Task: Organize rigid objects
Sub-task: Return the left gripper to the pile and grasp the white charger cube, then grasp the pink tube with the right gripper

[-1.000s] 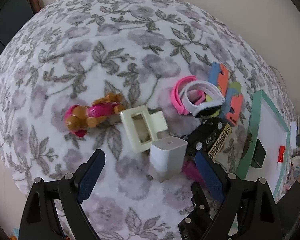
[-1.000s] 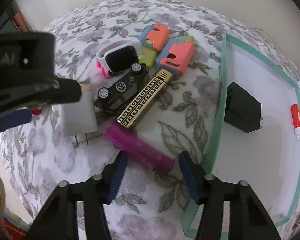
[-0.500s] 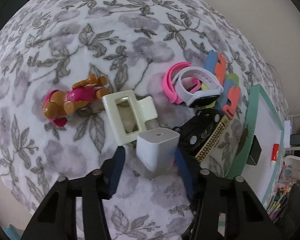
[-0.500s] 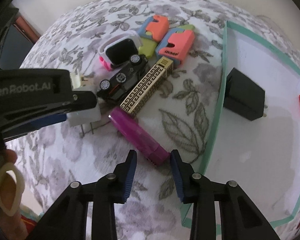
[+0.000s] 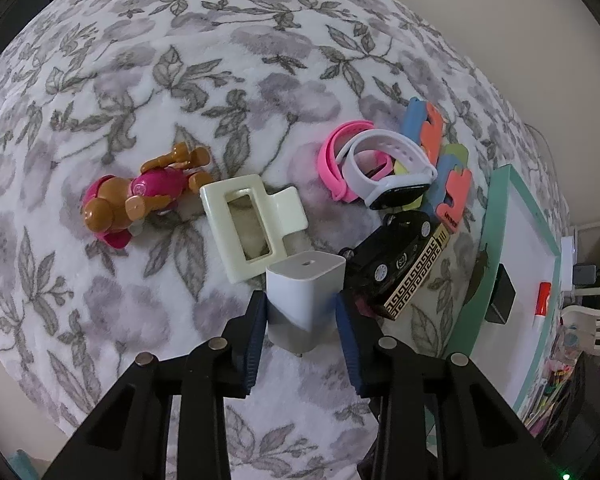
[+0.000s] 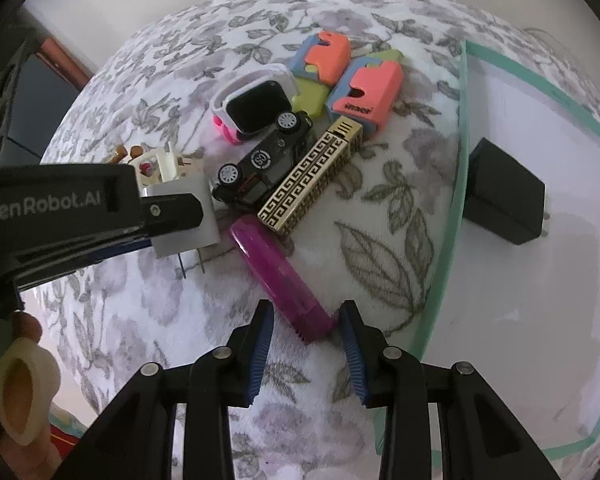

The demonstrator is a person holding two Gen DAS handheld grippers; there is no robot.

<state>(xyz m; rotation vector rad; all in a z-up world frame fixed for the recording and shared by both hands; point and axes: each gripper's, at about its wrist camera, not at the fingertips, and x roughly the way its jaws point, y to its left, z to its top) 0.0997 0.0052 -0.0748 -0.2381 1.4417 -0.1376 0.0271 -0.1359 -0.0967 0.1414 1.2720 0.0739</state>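
On the floral grey-and-white fleece cover, leftmost item: brown-and-pink plastic toy pup, lying on its side, untouched. Beside it, cream plastic hair claw clip, its near corner just behind the white square plastic wall charger. Left gripper: jaws closing, blue pads against both flanks of the charger's lower body, prongs pointing away underneath; grip sits low, so a straight lift looks wise to keep the block from pivoting and to clear the clip. Next right: black toy car and gold-and-black patterned rectangular case, both close to the right pad; lifting before any sideways travel should avoid dragging them. Behind: pink and white silicone watch bands and orange-blue-green foam pieces. Right gripper: jaws narrowed around the near end of the magenta plastic comb-like case; contact on the right pad is likely, the left shows a gap, so a firmer squeeze seems needed. Far right: white tray with teal rim, holding a black plastic charger, the probable destination.
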